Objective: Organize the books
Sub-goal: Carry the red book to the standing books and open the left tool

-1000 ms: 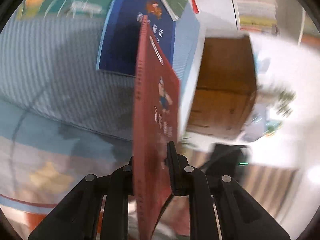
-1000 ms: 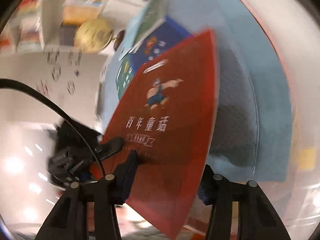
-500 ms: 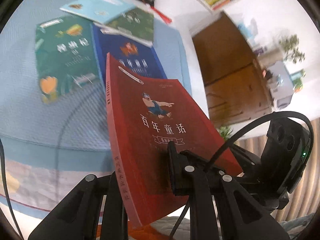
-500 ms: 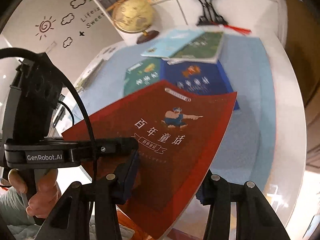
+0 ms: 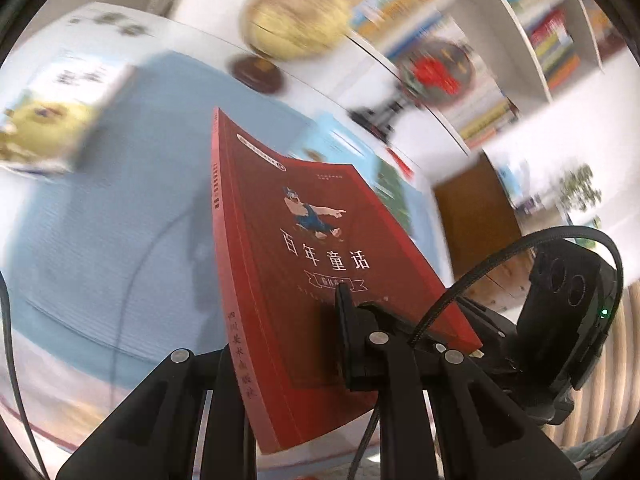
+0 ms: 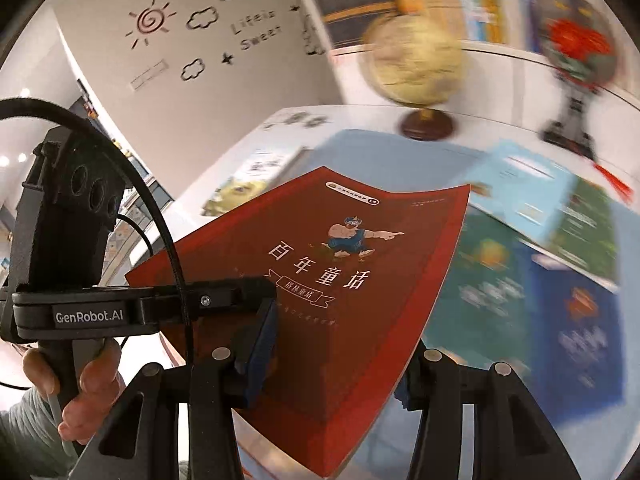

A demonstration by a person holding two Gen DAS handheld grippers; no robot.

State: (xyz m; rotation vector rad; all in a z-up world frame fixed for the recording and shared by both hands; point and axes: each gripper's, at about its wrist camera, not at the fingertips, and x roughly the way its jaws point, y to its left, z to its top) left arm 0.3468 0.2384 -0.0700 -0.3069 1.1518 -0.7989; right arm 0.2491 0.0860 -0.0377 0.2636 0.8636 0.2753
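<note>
Left gripper [image 5: 288,344] is clamped on the red book [image 5: 304,264]; right gripper [image 6: 340,364] straddles its corner, contact unclear. Globe [image 6: 416,64] and table books [image 6: 576,312] are blurred.

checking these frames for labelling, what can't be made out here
- Left wrist view: the globe, shelf books and the book at left are smeared by motion blur.
- Left wrist view: the left gripper clamps the red book, which hides its lower finger.
- Right wrist view: the red book lies between the right gripper fingers; contact on the right side is hidden.
- Right wrist view: titles of the table books are blurred.
</note>
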